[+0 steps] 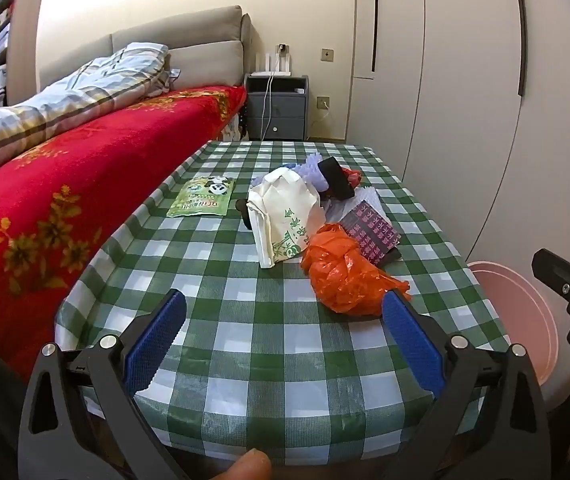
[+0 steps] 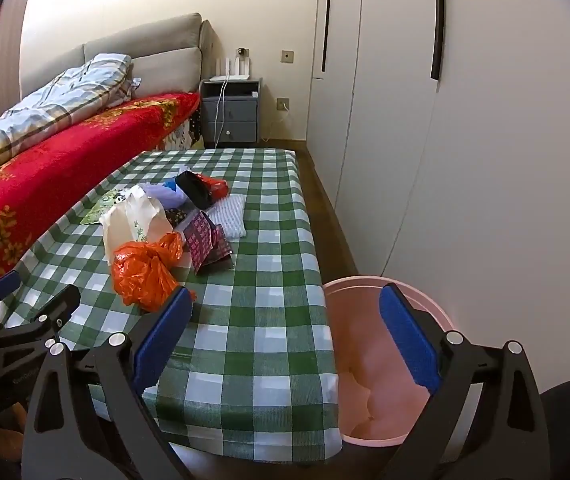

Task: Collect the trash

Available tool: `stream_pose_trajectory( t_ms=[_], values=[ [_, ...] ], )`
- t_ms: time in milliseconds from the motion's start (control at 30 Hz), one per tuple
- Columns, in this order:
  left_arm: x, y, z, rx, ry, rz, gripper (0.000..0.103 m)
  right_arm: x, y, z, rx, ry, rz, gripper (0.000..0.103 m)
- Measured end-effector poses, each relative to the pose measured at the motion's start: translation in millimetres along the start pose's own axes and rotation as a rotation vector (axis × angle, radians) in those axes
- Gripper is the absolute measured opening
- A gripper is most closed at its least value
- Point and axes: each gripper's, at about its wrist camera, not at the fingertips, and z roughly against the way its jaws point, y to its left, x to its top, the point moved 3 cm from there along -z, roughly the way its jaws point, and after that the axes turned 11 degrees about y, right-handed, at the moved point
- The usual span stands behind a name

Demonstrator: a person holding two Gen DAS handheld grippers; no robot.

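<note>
You're at the start: both left gripper (image 1: 285,340) and right gripper (image 2: 285,332) jaws wide and empty, crumpled orange plastic bag (image 1: 345,276), white paper bag (image 1: 285,216) and other wrappers on the green-checked table (image 1: 265,360), round pink plastic bin (image 2: 365,360) looks empty

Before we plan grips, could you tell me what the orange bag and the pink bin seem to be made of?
Orange bag: thin plastic film, probably; crumpled, glossy, slightly translucent folds.
Pink bin: likely rigid moulded plastic; smooth, matte wall and an even round rim.
</note>
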Motion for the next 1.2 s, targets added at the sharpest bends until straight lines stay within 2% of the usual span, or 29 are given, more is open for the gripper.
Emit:
stream_pose_trajectory(
  t_ms=[333,533,1200],
  values=[
    [1.1,-0.3,0.5,-0.007,0.007,0.008,0.095,-1.5,2.9,4.5,0.021,-0.024,-0.004,0.093],
    [0.7,0.2,0.4,-0.008,0.006,0.007,0.095,-2.3,3.3,3.3,0.047,-0.008,-0.013,0.093],
    [1.7,3.6,0.6,-0.018,0.007,0.029,0.095,-2.2,8.8,3.0,0.042,-0.010,0.008,0.093]
  ],
)
